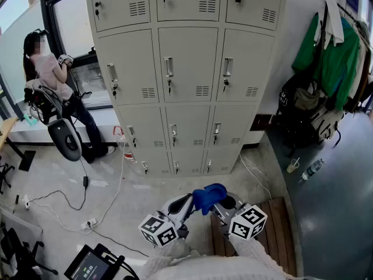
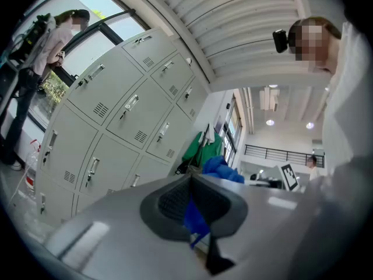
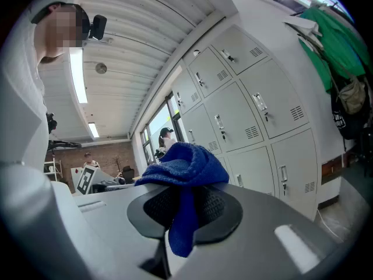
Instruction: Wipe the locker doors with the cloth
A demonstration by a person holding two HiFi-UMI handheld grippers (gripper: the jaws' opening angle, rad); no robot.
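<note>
A grey bank of locker doors (image 1: 186, 69) stands ahead, several columns wide, with handles and keys on each door. A blue cloth (image 1: 208, 197) is bunched low in the head view, between my two grippers. My left gripper (image 1: 190, 202) is shut on one edge of it, and the right gripper (image 1: 221, 205) is shut on the other. In the left gripper view a blue strip of cloth (image 2: 195, 219) is pinched in the left gripper (image 2: 195, 210), lockers (image 2: 116, 109) beyond. In the right gripper view the cloth (image 3: 183, 168) drapes over the right gripper (image 3: 180, 214), lockers (image 3: 250, 109) behind.
A person (image 1: 55, 74) stands at the window left of the lockers. Cables (image 1: 87, 197) and a power strip lie on the floor at left. Green jackets (image 1: 329, 57) and bags (image 1: 306, 112) hang at right. A bottle (image 1: 312, 169), a cup and a wooden pallet (image 1: 274, 226) sit on the floor.
</note>
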